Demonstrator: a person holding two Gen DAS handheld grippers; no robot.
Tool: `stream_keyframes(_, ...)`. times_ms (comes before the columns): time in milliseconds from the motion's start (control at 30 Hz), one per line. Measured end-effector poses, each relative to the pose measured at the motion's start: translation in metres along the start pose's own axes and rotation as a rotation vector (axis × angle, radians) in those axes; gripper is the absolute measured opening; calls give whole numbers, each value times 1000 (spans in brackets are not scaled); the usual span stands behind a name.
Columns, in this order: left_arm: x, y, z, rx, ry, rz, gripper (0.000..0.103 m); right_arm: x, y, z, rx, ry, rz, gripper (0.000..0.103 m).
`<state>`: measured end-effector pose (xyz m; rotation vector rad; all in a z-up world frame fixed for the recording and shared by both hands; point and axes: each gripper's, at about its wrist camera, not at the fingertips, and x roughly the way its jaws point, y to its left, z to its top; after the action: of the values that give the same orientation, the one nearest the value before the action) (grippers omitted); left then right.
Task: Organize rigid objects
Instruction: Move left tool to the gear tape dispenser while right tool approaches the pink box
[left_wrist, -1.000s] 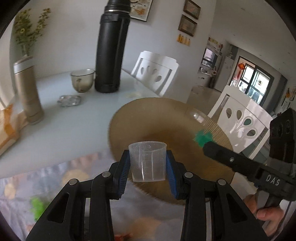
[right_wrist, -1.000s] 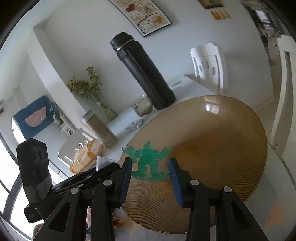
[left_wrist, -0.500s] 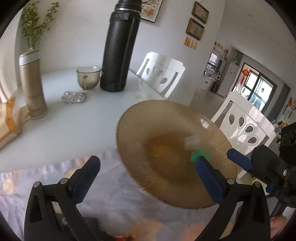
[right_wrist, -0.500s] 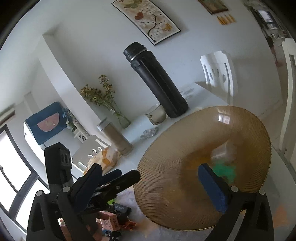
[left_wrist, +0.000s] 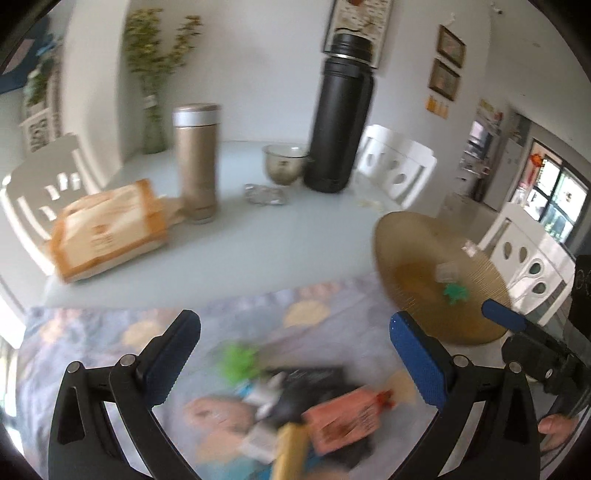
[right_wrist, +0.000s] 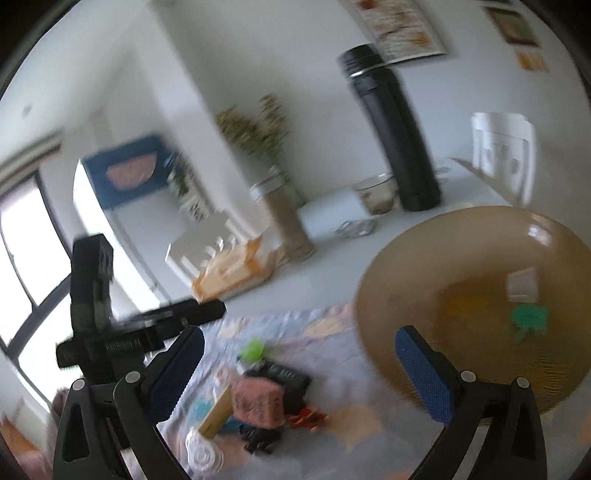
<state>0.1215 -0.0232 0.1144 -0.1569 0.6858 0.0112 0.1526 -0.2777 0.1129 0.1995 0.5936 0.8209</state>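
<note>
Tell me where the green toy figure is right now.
The green toy figure lies in the amber ribbed glass plate, right side of both views, just below the clear plastic cup.

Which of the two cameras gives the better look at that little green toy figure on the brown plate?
The right wrist view: the green figure appears larger there, lying beside the clear cup on the brown plate, though blurred. The left wrist view shows it as a small green speck far to the right.
</note>
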Motion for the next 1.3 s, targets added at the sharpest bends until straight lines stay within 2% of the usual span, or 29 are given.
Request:
stream_keyframes(133, -20, 25, -25, -22, 19, 50, 103, 21, 39, -18, -185, 65, -20, 103)
stream_keyframes(267, -29, 33, -55, -24, 59, 83, 103, 42, 55, -34, -269, 136, -34, 103)
stream_keyframes(367, -31, 29, -82, -4, 110, 91, 103, 58, 59, -46, -260, 199, -17, 103)
stream_keyframes(567, -32, 18, -122, 20, 175, 44, 103, 74, 66, -59, -258, 230, -44, 103)
stream_keyframes(667, -27, 10, -135, 58, 201, 29, 103, 81, 67, -63, -270, 238, -84, 103)
stream_keyframes(767, -21, 6, -143, 78, 221, 8, 103, 90, 66, -70, -278, 253, -149, 103)
stream_keyframes(867, -15, 6, -148, 78, 231, -20, 103, 99, 62, -74, -270, 287, -169, 103)
stream_keyframes(967, -13, 8, -149, 68, 228, -35, 103, 101, 64, -73, -291, 275, -193, 103)
stream_keyframes(1067, -13, 6, -150, 66, 221, -26, 103, 105, 71, -73, -322, 266, -218, 103)
stream_keyframes(1133, -11, -1, -152, 97, 234, 11, 103, 114, 77, -75, -353, 295, -229, 102)
stream_keyframes(1167, -6, -9, -153, 141, 253, 59, 103, 118, 80, -77, -368, 313, -242, 99)
stream_keyframes(1200, -5, -14, -153, 164, 251, 73, 103, 118, 81, -79, -373, 316, -248, 94)
stream_keyframes(1233, -4, -14, -153, 164, 254, 65, 103, 120, 82, -79, -382, 319, -269, 79)
stream_keyframes(1267, -4, -13, -153, 155, 254, 59, 103, 119, 82, -80, -387, 310, -309, 72)
stream_keyframes(1300, -4, -12, -153, 153, 254, 57, 103, 118, 81, -79, -384, 304, -313, 70)
